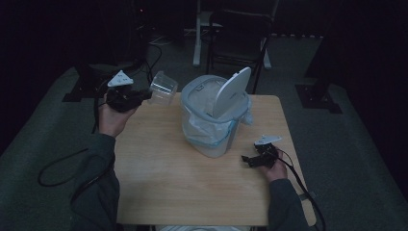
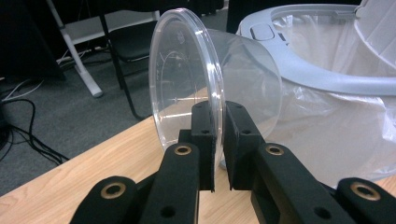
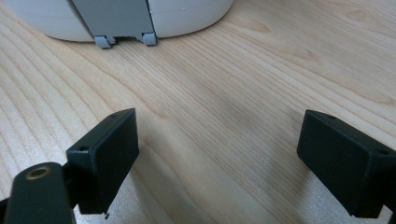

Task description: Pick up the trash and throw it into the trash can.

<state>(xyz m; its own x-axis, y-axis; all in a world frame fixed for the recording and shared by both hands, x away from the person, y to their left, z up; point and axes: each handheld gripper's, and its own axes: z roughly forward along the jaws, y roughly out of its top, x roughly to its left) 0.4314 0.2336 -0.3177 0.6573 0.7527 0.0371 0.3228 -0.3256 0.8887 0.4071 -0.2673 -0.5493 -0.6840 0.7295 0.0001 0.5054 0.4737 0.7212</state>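
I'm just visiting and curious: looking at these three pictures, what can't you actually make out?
- Inside the bin: in the high view the raised lid and the white liner hide any contents.
- Clear plastic container: in the left gripper view the left gripper covers its lower rim.
- Bin base: cut off by the right gripper view's top edge.
- Room behind the table: too dark in the high view.

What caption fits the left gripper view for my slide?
Left gripper pinches the rim of a clear cup beside the open bin.
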